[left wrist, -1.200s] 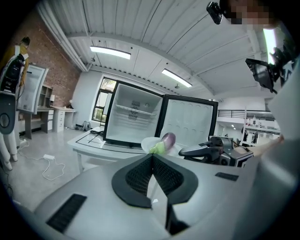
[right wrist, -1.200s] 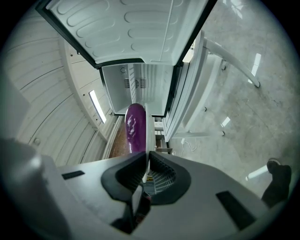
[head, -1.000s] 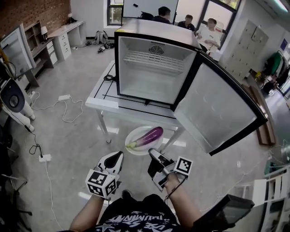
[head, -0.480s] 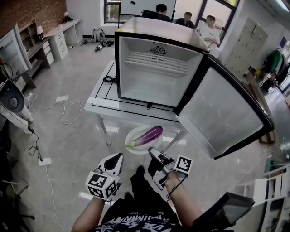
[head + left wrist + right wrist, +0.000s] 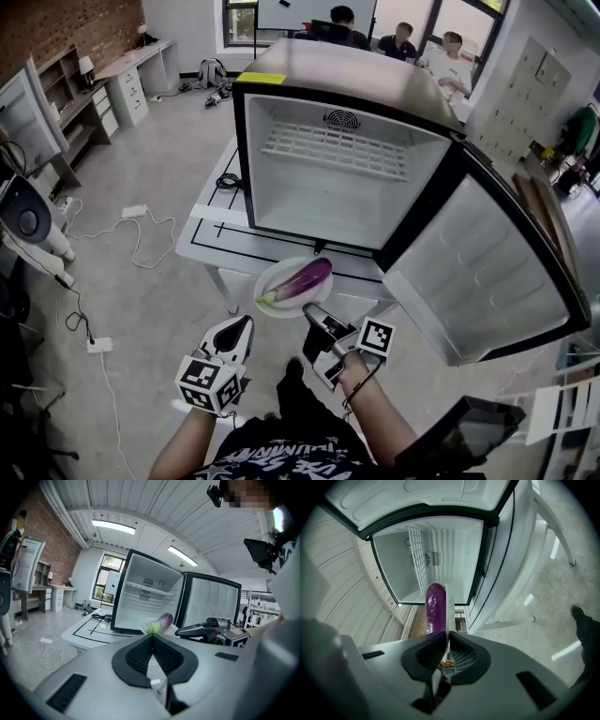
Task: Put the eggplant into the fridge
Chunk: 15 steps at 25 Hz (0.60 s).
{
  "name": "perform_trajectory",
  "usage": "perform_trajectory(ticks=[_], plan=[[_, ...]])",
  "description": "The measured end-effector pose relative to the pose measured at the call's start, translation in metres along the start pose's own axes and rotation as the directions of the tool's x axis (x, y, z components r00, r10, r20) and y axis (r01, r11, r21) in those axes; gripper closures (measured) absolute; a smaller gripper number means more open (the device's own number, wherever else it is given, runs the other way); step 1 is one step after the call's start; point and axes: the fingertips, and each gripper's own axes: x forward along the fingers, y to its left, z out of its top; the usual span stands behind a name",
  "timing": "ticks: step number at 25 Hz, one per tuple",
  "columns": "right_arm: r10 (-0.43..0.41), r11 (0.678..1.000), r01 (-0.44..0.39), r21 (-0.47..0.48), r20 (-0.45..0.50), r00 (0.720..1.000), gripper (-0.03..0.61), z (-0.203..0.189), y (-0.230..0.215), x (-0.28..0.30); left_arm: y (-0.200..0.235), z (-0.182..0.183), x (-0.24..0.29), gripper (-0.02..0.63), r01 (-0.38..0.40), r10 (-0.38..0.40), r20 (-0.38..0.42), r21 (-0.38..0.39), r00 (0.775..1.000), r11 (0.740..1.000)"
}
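right gripper (image 5: 312,314): jaws nearly together, clamped on the near-right rim of a white plate (image 5: 279,272); the thin rim sits edge-on between the pads in the right gripper view (image 5: 449,613).
eggplant (image 5: 305,279): lies across the plate, purple end toward the far-right rim, green stem toward the near-left rim. It is just beyond the right gripper's tips and not touched by them.
eggplant, right gripper view (image 5: 435,606): runs straight out from the jaws along the left side of the plate edge, with the open fridge (image 5: 454,559) behind.
plate position: held in the air at the near edge of the white table (image 5: 211,225), in front of the fridge opening and below it.
left gripper (image 5: 244,328): pads closed together with nothing between them, left of the plate and apart from it.
left gripper view: eggplant (image 5: 161,620) ahead and slightly right, beside the right gripper's tips.
hidden: the plate's near-right rim is under the jaws; the right gripper view does not show the plate's face or the stem end.
cut off: the fridge door (image 5: 478,272) covers the table's right side.
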Motion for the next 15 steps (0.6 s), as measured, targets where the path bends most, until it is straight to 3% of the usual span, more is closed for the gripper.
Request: perform_trajectory(ticks=[15], plan=[[-0.024,0.999,0.024,0.031,-0.007,1.000,0.552,0.089,-0.006,0.062,0.039,0.040,0.108,0.604,0.007,-0.007,-0.022,0.004,1.000,1.000]])
